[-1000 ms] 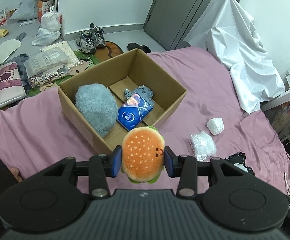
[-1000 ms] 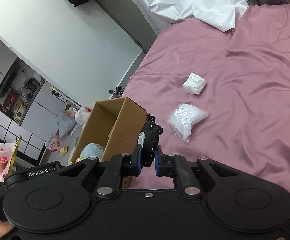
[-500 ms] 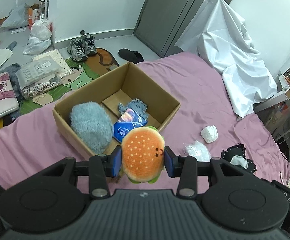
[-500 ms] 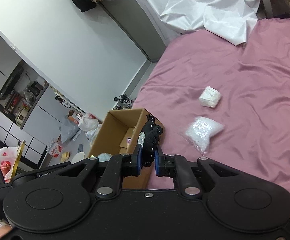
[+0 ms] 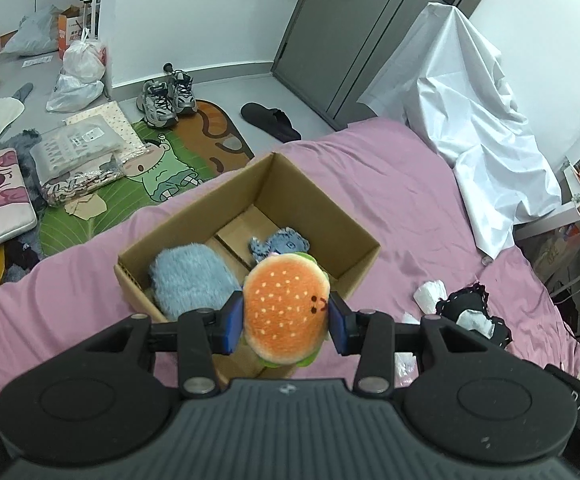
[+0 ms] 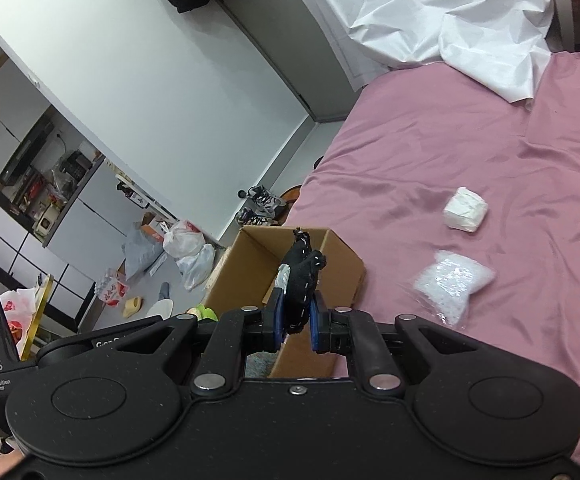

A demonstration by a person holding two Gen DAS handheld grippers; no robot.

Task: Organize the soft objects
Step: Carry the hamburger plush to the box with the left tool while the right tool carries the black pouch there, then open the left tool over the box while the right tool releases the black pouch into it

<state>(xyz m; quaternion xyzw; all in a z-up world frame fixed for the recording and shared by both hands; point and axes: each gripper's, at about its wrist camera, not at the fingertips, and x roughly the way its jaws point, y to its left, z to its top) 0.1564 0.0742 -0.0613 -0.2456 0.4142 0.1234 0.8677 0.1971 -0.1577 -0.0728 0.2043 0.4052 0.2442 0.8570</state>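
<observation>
The pink bed sheet (image 5: 409, 184) covers most of both views and serves as the work surface, so the soft things lie on it within reach. On it stands the open cardboard box (image 5: 317, 216), which seems to be the collecting place: a fluffy blue-grey plush (image 5: 190, 284) already lies inside at the left, and a small blue knitted piece (image 5: 282, 244) lies further back. The left gripper (image 5: 286, 320) pinches a burger plush (image 5: 286, 308) between its blue pads, squeezing it at both sides; it hangs just in front of the near wall of the box, probably so that it can go in with a short forward move. The right gripper (image 6: 295, 316) is closed narrowly on a black soft toy (image 6: 301, 276) with white stitching, which stands up from the pads, with the box seen behind it. I think both pieces are on their way to the box. Not yet collected on the sheet are a crinkled clear plastic bag (image 6: 449, 284) and, beyond it, a small white folded bundle (image 6: 465, 208), which lie near each other but apart.
</observation>
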